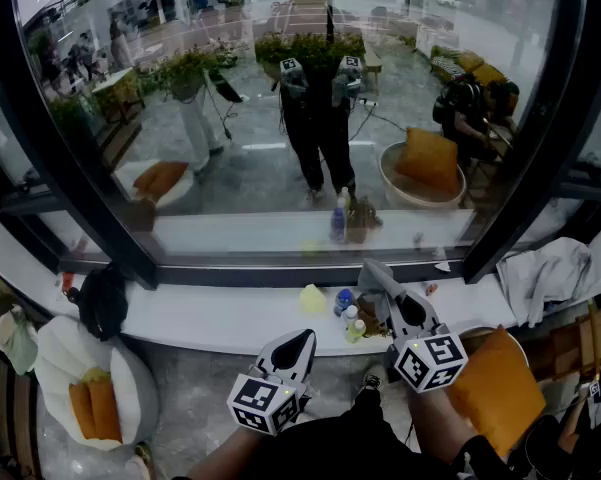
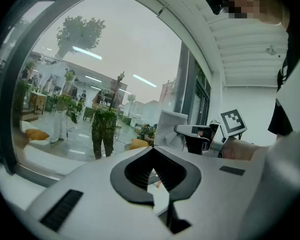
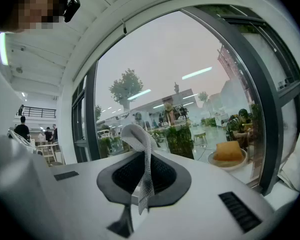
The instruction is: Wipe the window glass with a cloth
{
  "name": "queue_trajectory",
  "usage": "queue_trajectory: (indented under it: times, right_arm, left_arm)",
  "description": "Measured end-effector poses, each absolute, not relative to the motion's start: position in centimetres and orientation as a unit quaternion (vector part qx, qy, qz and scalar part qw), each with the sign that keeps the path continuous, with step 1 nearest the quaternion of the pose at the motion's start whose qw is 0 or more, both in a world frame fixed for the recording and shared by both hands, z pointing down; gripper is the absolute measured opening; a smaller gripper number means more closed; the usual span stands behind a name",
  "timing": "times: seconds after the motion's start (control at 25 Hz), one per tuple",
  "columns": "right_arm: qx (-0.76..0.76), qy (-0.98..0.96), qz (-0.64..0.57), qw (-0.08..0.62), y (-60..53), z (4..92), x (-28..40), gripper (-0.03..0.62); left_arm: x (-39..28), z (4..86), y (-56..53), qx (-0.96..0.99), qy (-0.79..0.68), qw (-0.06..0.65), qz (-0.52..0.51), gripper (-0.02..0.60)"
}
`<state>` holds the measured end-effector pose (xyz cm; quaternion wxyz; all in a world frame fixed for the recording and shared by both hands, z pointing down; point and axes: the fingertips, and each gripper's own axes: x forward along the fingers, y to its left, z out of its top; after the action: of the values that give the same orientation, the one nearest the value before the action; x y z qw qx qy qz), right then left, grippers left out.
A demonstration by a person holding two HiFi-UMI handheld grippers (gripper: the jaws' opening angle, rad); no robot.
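**Cloth gripped, glass not yet touched**

Nearest to us, the left tongs (image 2: 154, 179) are drawn together with nothing between them, held low beside the right pair. The right tongs (image 3: 145, 176) are closed on the cloth (image 3: 140, 149), a strip of white mesh. It runs down the slit between the jaws and loops out a little above them.

Just past the tip of the right tongs, some small bottles (image 1: 348, 313) stand on the white sill (image 1: 210, 318). Beyond the sill, ahead of and above both pairs, is the window glass (image 1: 280, 98), well apart from the cloth.

We judge the wiping has not begun: the cloth is in hand, and the reach to the pane comes next. That move calls for lifting the right tongs up and forward, clear of the bottles, until the loose loop of cloth lies against the glass. Little cloth stands out past the jaws, so we would tilt them to let mesh, not plastic, meet the pane.
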<state>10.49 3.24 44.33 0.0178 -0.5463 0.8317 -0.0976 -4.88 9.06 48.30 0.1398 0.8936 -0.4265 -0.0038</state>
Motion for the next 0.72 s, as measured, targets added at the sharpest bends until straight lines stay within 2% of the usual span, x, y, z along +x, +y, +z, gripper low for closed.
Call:
queue_trajectory:
  times: [0.72]
  right_arm:
    - [-0.554, 0.826, -0.105, 0.026, 4.4, 44.5, 12.4, 0.041]
  left_arm:
    - [-3.1, 48.3, 10.0, 0.901, -0.412, 0.139, 0.001, 0.008]
